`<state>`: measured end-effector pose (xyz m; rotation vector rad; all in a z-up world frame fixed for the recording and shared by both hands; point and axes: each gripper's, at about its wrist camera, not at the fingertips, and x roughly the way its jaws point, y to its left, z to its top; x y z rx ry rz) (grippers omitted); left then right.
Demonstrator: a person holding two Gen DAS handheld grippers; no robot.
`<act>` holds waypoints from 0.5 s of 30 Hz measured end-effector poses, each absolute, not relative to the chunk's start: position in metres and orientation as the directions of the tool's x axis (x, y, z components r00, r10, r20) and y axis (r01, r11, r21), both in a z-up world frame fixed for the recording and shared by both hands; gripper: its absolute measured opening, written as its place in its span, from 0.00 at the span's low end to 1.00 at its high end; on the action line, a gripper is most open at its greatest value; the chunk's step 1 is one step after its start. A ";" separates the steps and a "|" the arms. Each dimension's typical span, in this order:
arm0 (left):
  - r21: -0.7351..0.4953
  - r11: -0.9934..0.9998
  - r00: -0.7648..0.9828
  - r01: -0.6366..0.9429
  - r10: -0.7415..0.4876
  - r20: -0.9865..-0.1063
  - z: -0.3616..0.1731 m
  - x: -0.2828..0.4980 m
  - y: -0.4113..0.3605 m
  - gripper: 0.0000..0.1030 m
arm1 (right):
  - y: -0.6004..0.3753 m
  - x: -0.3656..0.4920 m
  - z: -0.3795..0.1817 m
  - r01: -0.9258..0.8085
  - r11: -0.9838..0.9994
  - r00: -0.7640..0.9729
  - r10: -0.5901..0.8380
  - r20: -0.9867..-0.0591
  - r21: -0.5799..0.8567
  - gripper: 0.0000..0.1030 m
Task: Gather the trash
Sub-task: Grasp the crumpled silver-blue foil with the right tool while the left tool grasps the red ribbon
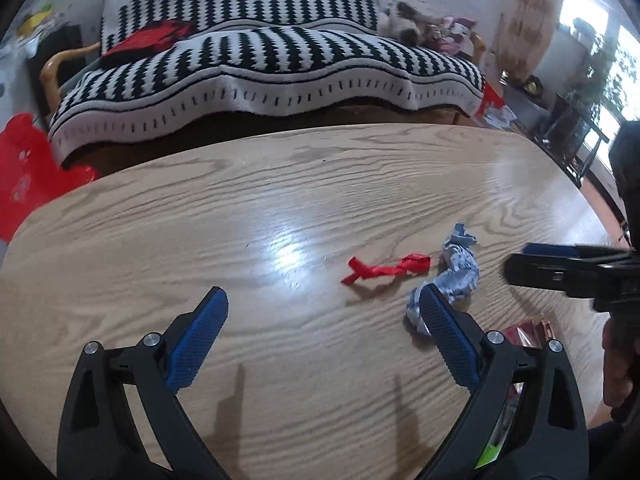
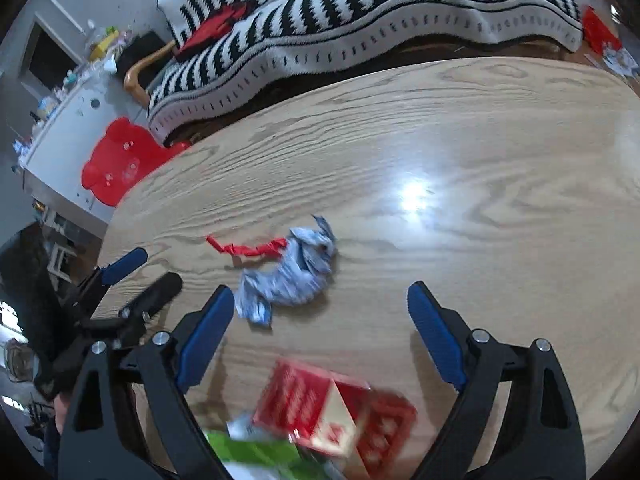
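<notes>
A twisted red wrapper [image 1: 386,269] [image 2: 248,248] and a crumpled blue-white wrapper [image 1: 456,278] [image 2: 290,274] lie side by side on the wooden table [image 1: 200,216] [image 2: 480,152]. A red and white carton [image 2: 336,412] [image 1: 528,330] and a green wrapper [image 2: 256,452] lie at the near edge. My left gripper [image 1: 324,304] is open and empty, its right finger beside the blue-white wrapper; it also shows in the right wrist view [image 2: 144,270]. My right gripper [image 2: 320,300] is open above the carton, just short of the blue-white wrapper; it shows at the right of the left wrist view [image 1: 520,268].
A sofa with a black-and-white striped blanket [image 1: 260,72] [image 2: 360,20] stands behind the table. A red bear-shaped stool [image 2: 116,160] [image 1: 28,172] sits at the table's left end. A white cabinet [image 2: 60,132] stands further left.
</notes>
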<state>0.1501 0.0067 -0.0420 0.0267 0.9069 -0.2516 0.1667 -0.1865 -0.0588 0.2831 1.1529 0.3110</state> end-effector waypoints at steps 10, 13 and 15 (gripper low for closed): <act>-0.005 0.950 0.564 0.313 -0.191 -0.803 -0.060 0.163 -0.003 0.91 | -0.164 0.194 -0.089 -0.139 0.925 0.289 0.378 -0.880 0.352 0.46; 0.008 0.942 0.566 0.337 -0.196 -0.801 -0.061 0.165 -0.008 0.91 | -0.161 0.192 -0.087 -0.157 0.918 0.284 0.396 -0.873 0.365 0.29; 0.041 0.929 0.570 0.368 -0.191 -0.799 -0.062 0.167 -0.016 0.91 | -0.164 0.190 -0.081 -0.167 0.922 0.300 0.384 -0.873 0.349 0.27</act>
